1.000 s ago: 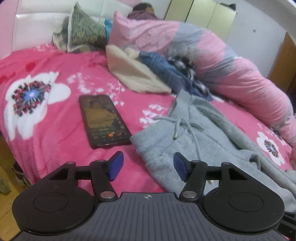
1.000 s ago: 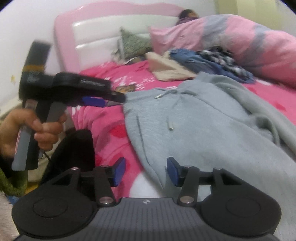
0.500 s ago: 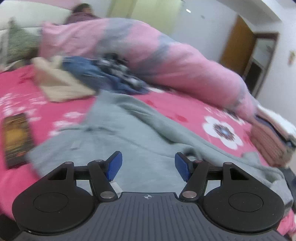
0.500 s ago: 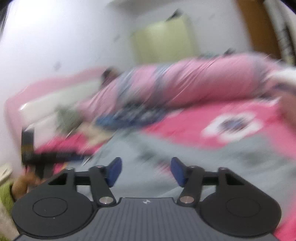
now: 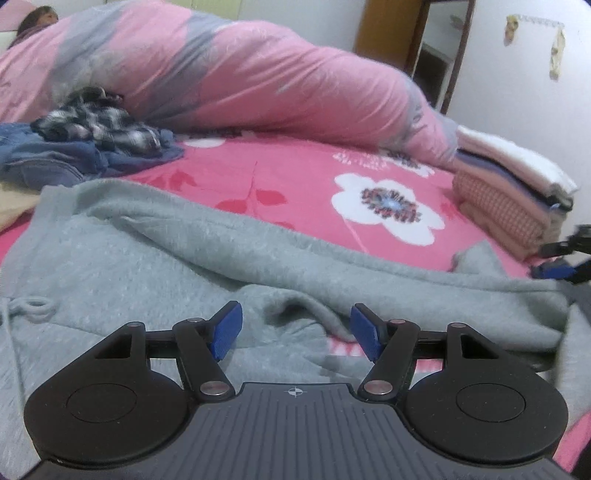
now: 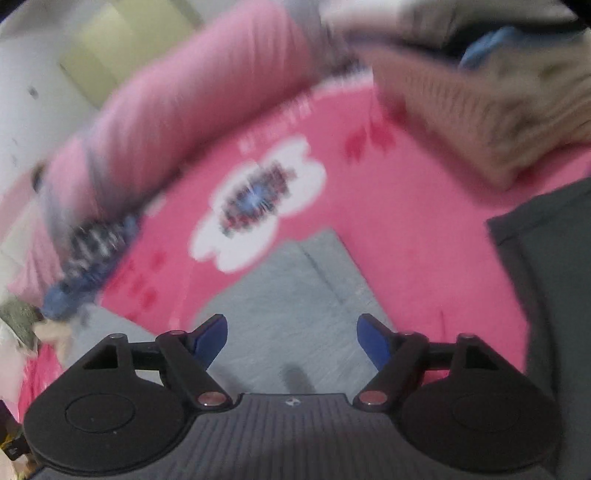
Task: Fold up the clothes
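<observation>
A grey drawstring garment [image 5: 155,258] lies spread and rumpled across the pink flowered bedspread [image 5: 303,184]. My left gripper [image 5: 295,328] hovers just above its folds, jaws open with nothing clamped between the blue pads. At the far right of this view the right gripper [image 5: 561,258] pokes in near the garment's end. The right wrist view is blurred by motion. There my right gripper [image 6: 291,339] is over a flat grey end of the garment [image 6: 295,291]. Its jaws are opening and its pads press on nothing.
A long pink and grey quilt roll [image 5: 258,74] runs along the far side, with a person's head [image 5: 37,18] at its left end. Unfolded blue and plaid clothes [image 5: 92,136] lie at left. A folded stack [image 5: 517,195] stands at right. Dark cloth [image 6: 546,295] borders the right wrist view.
Both views have swung rightwards along the bed, from the headboard end to the foot end. The phone has left the left view. The right gripper's jaws stand wider apart.
</observation>
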`<state>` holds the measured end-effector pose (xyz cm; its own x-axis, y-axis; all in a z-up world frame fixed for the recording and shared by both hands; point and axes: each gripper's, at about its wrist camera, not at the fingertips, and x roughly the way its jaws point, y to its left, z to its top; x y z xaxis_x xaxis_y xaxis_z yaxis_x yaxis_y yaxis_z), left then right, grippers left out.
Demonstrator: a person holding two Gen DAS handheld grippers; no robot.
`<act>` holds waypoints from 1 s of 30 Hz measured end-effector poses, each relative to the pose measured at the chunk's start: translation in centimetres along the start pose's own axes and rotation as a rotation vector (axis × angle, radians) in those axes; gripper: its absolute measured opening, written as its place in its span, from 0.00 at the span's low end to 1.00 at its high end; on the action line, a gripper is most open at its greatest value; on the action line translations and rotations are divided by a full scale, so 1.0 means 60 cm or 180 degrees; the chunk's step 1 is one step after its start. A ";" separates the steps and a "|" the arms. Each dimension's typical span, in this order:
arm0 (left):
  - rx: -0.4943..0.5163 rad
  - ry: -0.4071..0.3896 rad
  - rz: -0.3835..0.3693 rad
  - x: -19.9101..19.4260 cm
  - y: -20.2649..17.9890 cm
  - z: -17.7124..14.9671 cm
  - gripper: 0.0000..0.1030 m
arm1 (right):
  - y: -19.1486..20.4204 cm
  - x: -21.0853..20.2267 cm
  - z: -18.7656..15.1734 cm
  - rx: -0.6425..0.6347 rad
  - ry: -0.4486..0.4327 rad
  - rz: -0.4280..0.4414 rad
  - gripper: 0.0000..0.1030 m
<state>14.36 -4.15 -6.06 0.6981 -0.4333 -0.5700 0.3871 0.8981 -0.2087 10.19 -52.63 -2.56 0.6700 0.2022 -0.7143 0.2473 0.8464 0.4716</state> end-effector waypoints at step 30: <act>-0.0470 -0.0102 -0.0290 0.030 0.070 -0.047 0.68 | 0.221 -0.011 0.214 -0.1112 -0.1862 -0.0719 0.00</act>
<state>15.56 -0.97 -10.20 0.6840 -0.5133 -0.5183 0.3584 0.8553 -0.3742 22.03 -47.85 10.82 0.9185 -0.2108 -0.3345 0.2512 0.9644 0.0821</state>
